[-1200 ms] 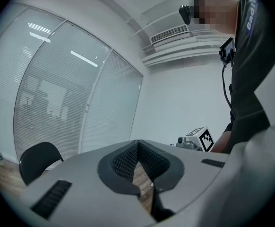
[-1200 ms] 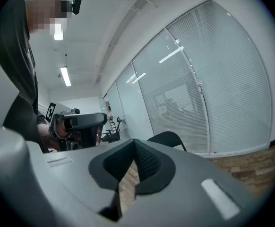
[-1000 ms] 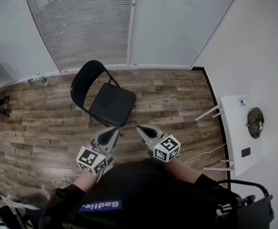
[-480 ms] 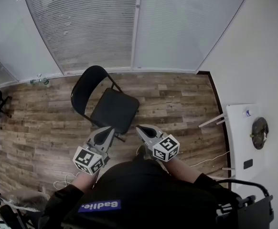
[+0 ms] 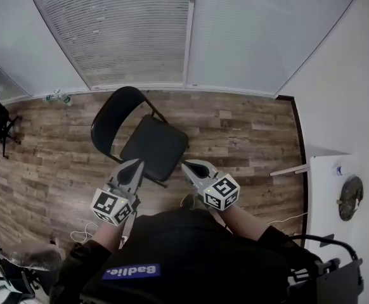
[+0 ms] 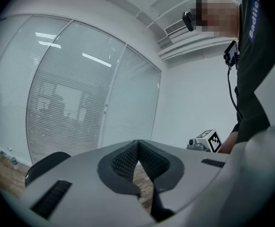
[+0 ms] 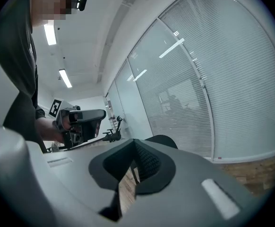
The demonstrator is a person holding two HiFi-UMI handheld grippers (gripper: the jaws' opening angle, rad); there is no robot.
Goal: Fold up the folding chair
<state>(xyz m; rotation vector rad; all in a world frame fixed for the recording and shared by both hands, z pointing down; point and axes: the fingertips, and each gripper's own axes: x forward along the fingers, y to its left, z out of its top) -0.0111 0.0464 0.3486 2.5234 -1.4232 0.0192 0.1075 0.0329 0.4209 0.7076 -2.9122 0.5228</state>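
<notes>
Two grey hand-held grippers lead here, and neither has hold of anything. The left gripper has its ribbed dark pads pressed together at the tips, with nothing caught between them. The right gripper reads the same, its jaws closed on nothing. In the head view they sit side by side, pointing forward, with their tips at the near edge of the chair seat. Neither gripper view shows anything at the pads, so I judge them close to the seat but not touching it.

Just beyond stands the black metal folding chair with its padded seat and rounded backrest. It rests on the brown wood-plank floor, before the glass wall with white blinds. The seat lies flat and the backrest rises at its far left, set at an angle to the person, so the chair is fully open.

By that reading, none of the folding is done. The jaws have yet to open and take a part of the chair, and after that the seat has to swing up against the back. Only the approach looks nearly complete.
</notes>
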